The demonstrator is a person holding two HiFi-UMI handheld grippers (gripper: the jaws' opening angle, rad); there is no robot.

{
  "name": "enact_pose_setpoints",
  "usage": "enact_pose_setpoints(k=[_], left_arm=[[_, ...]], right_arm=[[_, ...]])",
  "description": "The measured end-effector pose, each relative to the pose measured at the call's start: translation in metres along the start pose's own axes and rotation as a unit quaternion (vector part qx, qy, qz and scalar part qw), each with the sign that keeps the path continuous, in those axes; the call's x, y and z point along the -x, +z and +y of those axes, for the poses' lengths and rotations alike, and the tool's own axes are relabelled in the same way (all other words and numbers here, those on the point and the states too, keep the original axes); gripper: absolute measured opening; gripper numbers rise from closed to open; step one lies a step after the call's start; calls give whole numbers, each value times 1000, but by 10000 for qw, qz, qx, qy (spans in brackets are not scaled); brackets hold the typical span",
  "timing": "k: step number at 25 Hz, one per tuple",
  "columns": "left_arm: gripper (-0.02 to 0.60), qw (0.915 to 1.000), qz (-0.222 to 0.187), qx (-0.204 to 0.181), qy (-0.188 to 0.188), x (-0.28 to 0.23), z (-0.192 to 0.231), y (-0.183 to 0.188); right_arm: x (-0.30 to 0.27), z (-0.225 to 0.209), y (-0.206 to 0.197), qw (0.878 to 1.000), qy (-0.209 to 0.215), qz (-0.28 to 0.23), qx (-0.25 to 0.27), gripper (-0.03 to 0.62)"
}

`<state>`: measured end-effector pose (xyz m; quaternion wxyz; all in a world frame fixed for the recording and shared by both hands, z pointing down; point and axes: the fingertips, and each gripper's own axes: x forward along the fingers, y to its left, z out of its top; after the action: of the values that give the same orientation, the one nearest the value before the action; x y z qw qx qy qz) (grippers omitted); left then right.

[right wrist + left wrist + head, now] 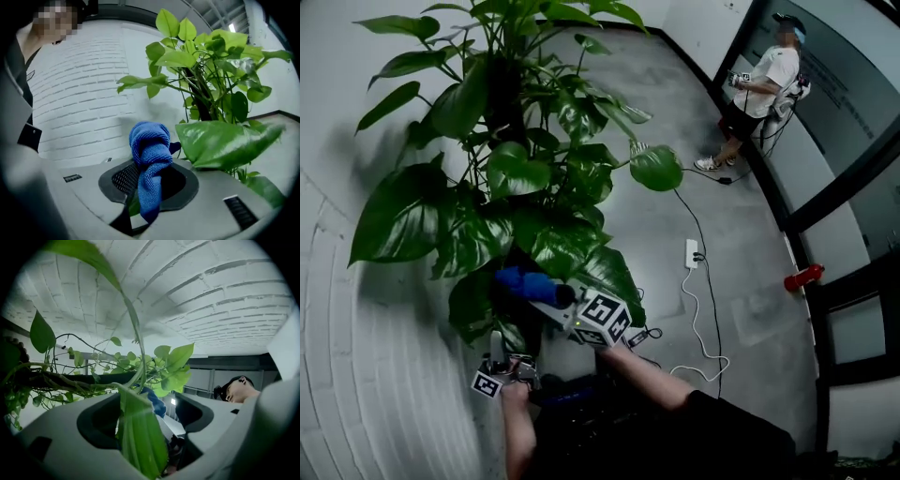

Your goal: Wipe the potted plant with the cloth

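Dim, fisheye warp, dark vignette edges

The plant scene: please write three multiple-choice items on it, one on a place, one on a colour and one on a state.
1. Where is the cloth?
A. on the floor
B. in the right gripper
C. on the wall

2. What colour is the cloth?
A. red
B. white
C. blue

3. What is the left gripper doing?
A. shut on a leaf
B. open and empty
C. shut on a cable

Answers: 1 B, the right gripper view shows it clamped between the jaws. 2 C, its fabric is plainly blue. 3 A, the left gripper view shows a leaf held between its jaws.
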<state>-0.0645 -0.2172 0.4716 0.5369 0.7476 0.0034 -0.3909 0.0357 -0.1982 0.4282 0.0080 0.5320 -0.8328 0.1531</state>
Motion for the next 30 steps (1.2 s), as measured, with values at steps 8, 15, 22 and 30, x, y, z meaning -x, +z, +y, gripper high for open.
enact_pose_setpoints(k=[8,15,22,30], left_arm=[[362,9999,-82,-141,-57,6,-20,4],[362,9999,-62,-32,-150,-2,-12,2],[362,10000,-86,2,26,11,-1,7],[362,9999,-133,29,93,20,4,9]], right_arm=[[-37,20,-89,9895,414,1371,-207,120],[-1,7,-124,9810,225,1914,-223,120],[26,18,-160,9696,212,2406,-398,119],[62,21,-45,9942,-329,1000,-200,118]])
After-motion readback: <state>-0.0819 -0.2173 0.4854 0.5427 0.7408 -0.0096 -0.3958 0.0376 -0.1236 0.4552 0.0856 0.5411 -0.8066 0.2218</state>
